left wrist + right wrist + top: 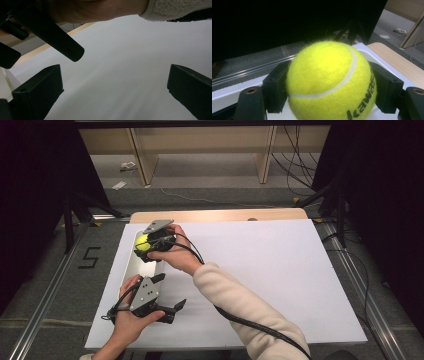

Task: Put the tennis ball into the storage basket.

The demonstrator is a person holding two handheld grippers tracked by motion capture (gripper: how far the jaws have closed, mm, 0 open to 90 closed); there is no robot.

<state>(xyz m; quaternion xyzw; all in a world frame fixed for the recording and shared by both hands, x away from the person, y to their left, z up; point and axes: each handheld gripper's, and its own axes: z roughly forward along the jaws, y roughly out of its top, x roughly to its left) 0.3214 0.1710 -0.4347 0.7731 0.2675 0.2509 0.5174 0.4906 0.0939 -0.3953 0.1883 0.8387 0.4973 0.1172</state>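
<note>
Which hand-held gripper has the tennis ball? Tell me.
The right hand-held gripper, farther up the table over the white tray: its jaws clamp the yellow tennis ball. The left hand-held gripper, nearer the person, is open with nothing between its jaws.

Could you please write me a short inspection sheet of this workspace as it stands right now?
Surface: white sheet covers the table; a wooden edge shows at the far side.
Job's things: yellow tennis ball held over a long pale tray at the sheet's left.
Clutter: nothing seen.
Grippers: right gripper shut on the ball; left gripper open, holding nothing, near the tray's near end.
Cables: black cable trails along the right sleeve; more cables on the floor at far right.
Surroundings: dark curtains at both sides, wooden shelving beyond, floor marked 5.
</note>
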